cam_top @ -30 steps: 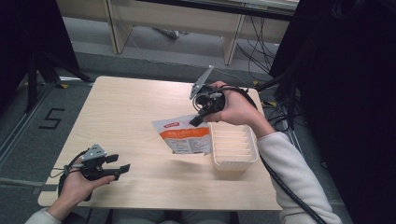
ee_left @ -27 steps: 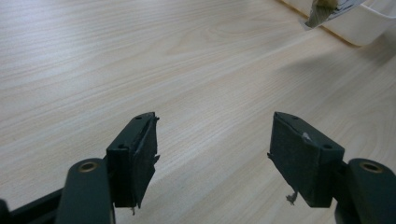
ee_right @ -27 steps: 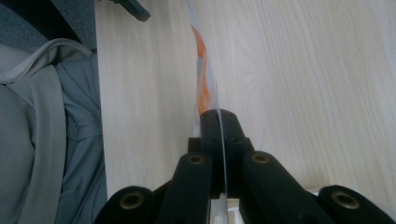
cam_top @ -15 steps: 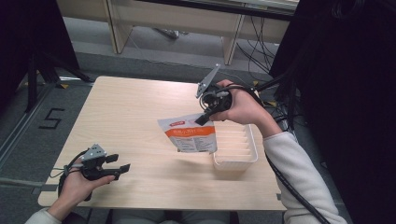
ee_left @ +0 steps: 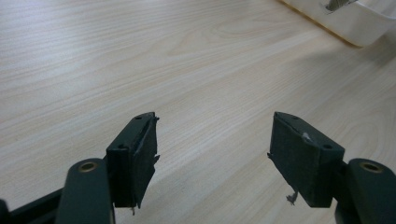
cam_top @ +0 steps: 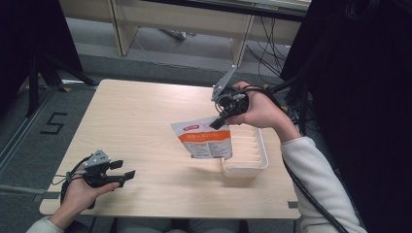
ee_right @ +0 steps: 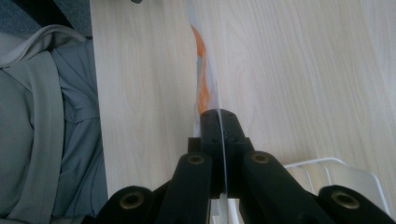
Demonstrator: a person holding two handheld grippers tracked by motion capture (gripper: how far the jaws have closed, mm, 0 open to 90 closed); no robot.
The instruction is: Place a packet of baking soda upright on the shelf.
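My left gripper point(cam_top: 127, 174) rests low near the table's point(cam_top: 145, 121) front edge, jaws spread wide. Farther off, my right gripper point(cam_top: 217, 122) pinches the orange-and-white pouch point(cam_top: 203, 140) by its top, hanging over the white tray's point(cam_top: 248, 167) near end.

Light wood table point(cam_top: 145, 116) on grey carpet point(cam_top: 73, 63). Pale wooden furniture legs point(cam_top: 121, 29) behind. Black cables point(cam_top: 265, 53) trail on floor; "5" marking point(cam_top: 53, 124) at left.
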